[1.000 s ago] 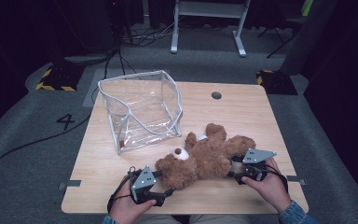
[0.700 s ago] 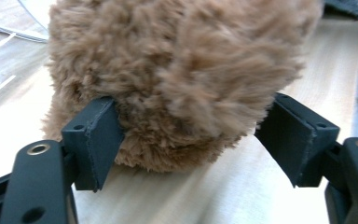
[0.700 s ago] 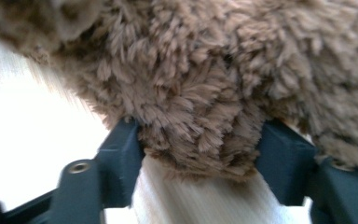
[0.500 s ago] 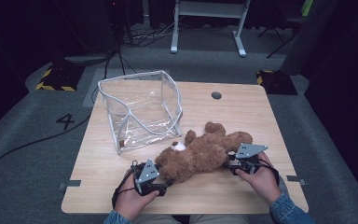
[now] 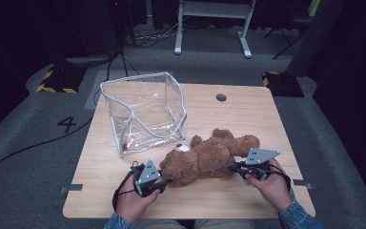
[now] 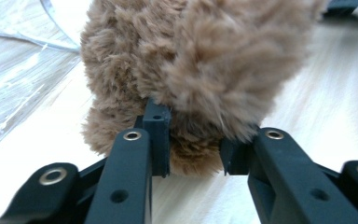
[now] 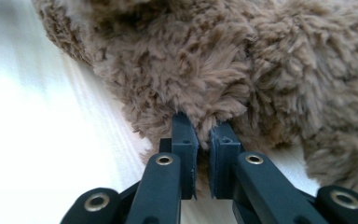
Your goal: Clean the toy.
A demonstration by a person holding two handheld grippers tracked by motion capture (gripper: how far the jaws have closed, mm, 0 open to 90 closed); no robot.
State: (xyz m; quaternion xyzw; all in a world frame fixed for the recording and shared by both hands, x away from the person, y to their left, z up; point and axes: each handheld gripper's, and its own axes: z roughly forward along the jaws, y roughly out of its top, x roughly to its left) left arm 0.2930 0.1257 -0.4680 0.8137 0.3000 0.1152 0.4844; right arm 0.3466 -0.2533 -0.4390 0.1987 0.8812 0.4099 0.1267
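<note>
Brown plush is pinched at both ends: the left tool (image 5: 164, 180) has just been closing on the bear (image 5: 205, 160) at its head end, fur bunched between the pads, and the right tool (image 5: 236, 168) has just clamped a tuft at the leg end. Bear lies near the counter's (image 5: 248, 114) front edge, long axis running left to right between the tools. Behind it, toward the far left corner, stands the clear bag (image 5: 143, 112), nearer the left tool.

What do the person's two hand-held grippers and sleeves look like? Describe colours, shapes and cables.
Each gripper, left and right, has a black body topped by a grey three-cornered plate. Up close, the jaws are matt black bars with brass-ringed pivot holes and square black pads. A black cable loops by the left hand. Both cuffs are blue denim.
</note>
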